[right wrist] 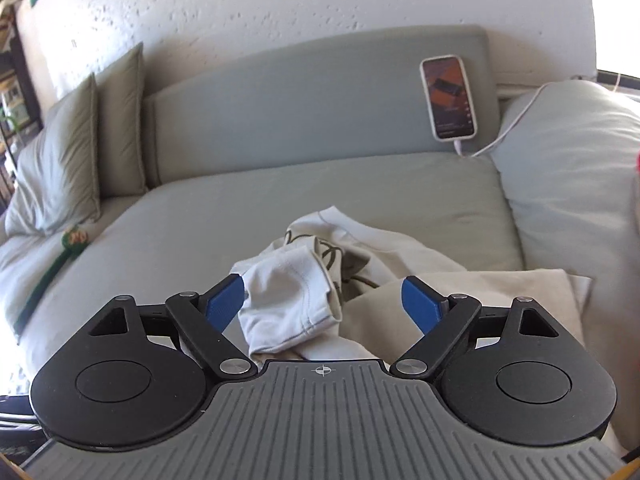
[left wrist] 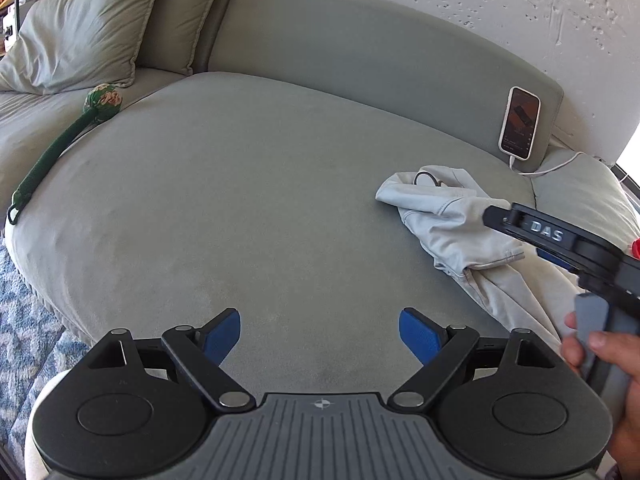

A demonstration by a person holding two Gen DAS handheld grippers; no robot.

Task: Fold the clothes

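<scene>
Hovering over sofa seat (left wrist: 248,184); my left fingers (left wrist: 320,334) wide, empty; right fingers (right wrist: 324,306) wide, straddling crumpled pale sweatshirt (right wrist: 288,296), not gripping.

The crumpled pale grey cotton garment (right wrist: 288,300) bears a dark looping print and lies on a plain grey-green upholstered sofa cushion (left wrist: 224,200). Both black-framed tongs (left wrist: 320,338) (right wrist: 324,306) carry blue pads. A dark green stick with a floral-patterned ball head (left wrist: 102,102) shows red and cream. The white-cased phone (right wrist: 450,98) has a dark reddish screen.
</scene>
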